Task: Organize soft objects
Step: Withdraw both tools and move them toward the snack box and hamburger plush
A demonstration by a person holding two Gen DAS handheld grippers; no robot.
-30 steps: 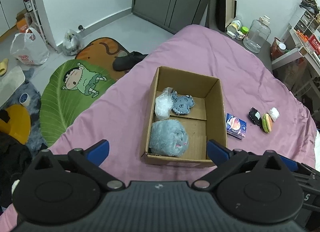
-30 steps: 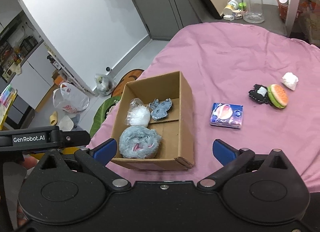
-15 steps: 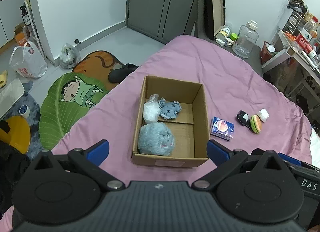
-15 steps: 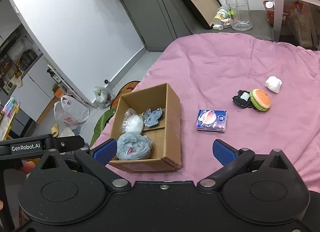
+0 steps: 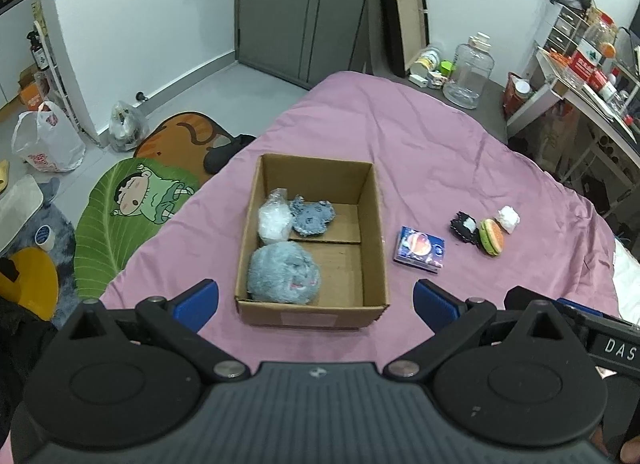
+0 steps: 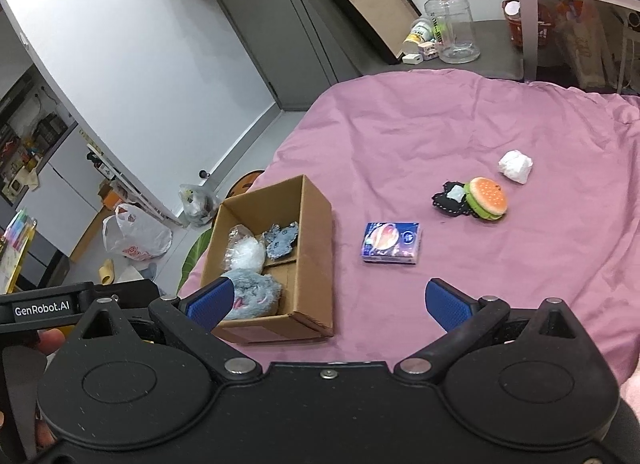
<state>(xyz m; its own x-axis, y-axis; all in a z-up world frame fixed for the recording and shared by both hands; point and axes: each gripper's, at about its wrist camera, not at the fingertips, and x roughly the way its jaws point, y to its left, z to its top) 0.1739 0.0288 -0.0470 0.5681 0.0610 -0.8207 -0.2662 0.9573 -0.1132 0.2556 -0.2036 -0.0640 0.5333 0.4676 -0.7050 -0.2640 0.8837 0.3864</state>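
A cardboard box (image 5: 372, 199) (image 6: 316, 232) stands on the pink bed and holds a grey fluffy plush (image 5: 283, 274) (image 6: 256, 296), a white wrapped ball (image 5: 274, 217) (image 6: 245, 253) and a flat blue-grey plush (image 5: 313, 215) (image 6: 282, 240). To its right on the sheet lie a blue tissue pack (image 5: 420, 249) (image 6: 392, 243), a black plush (image 5: 464, 226) (image 6: 450, 199), a burger plush (image 5: 492, 237) (image 6: 486, 198) and a white wad (image 5: 508, 218) (image 6: 515, 165). My left gripper (image 5: 316, 300) is open and empty, above the box's near edge. My right gripper (image 6: 328, 302) is open and empty, near the box's right corner.
The pink bed (image 5: 400, 135) falls off at its left edge to a floor with cartoon mats (image 5: 136, 199) and plastic bags (image 5: 48, 139). A clear jug (image 5: 468, 71) (image 6: 450, 23) and bottles stand beyond the bed's far end. A cluttered desk (image 5: 588, 75) stands to the right.
Both grippers have pulled back and up from the box, so the box and loose items look smaller and farther. Both stayed open and empty. No object moved.
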